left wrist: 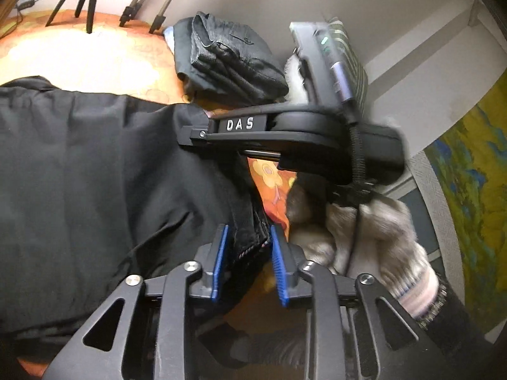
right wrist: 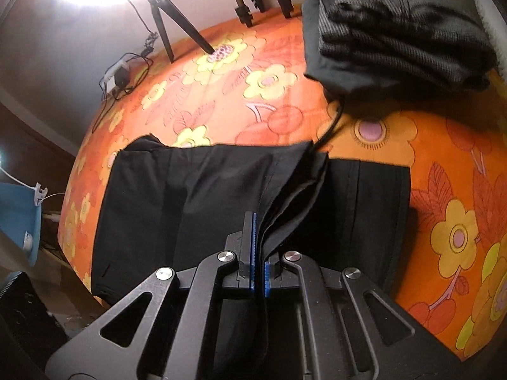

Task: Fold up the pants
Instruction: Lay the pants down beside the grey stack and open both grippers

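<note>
Left gripper (left wrist: 248, 253): jaws part-open, blue pads either side of a thick stitched edge of the black pants (left wrist: 95, 171); a gap shows on each side of the cloth, so no firm pinch, pads at most brushing it. Right gripper (right wrist: 259, 250): jaws pressed nearly together, pinching several stacked layers of the black pants (right wrist: 190, 196), which fan out just beyond the blue pads.

Black pants spread flat over the orange flowered bedspread (right wrist: 253, 95), part folded, one layer lying over another toward the right in the right wrist view.

White letters "DAS" (left wrist: 240, 124) readable on the side of the right gripper's body, seen crossing the left wrist view, held by a gloved hand (left wrist: 380, 237) in a grey knit glove. Green light on the device mounted atop that gripper; no other writing legible.

Stack of folded dark garments (right wrist: 396, 31) at the far end of the bed, apart from the pants. Tripod legs (right wrist: 177, 31) standing on the bedspread near the far edge, beside a tangle of black cable and a charger (right wrist: 118, 77).
</note>
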`<state>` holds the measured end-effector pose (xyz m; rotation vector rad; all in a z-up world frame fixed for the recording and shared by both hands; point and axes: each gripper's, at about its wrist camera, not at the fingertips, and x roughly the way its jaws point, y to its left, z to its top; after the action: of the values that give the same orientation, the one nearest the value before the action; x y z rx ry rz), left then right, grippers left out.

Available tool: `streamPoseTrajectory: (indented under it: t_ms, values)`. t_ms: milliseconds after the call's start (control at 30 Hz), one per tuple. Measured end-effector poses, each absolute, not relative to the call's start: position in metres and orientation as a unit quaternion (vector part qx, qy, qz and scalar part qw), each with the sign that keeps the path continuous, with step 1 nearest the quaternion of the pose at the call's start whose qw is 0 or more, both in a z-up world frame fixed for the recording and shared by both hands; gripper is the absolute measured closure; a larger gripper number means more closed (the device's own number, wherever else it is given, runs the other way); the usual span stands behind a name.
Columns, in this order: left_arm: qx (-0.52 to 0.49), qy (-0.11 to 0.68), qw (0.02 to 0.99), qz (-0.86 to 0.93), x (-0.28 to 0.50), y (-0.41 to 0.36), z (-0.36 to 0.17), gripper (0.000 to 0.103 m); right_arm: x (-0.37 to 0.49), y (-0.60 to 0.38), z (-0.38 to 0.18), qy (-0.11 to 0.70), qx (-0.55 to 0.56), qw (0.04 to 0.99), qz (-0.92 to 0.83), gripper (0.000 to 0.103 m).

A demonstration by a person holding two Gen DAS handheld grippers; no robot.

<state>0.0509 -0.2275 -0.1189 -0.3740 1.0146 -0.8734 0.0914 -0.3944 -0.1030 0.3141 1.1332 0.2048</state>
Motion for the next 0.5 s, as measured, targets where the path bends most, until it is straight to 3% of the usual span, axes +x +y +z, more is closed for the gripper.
streamPoseTrajectory:
  t_ms: [167, 300, 500]
  values:
    - [-0.162, 0.440, 0.796, -0.384, 0.040, -0.182, -0.095, 0.074, 0.084, -0.409, -0.120, 0.553, 0.163, 0.811, 0.102, 0.098]
    - [-0.146, 0.422, 0.836, -0.318, 0.041, -0.123, -0.085, 0.073, 0.078, -0.432, -0.120, 0.551, 0.197, 0.803, 0.115, 0.083]
    - [-0.194, 0.443, 0.842, -0.239, 0.045, -0.054, -0.119, 0.073, 0.085, -0.462, -0.115, 0.531, 0.260, 0.799, 0.115, 0.076]
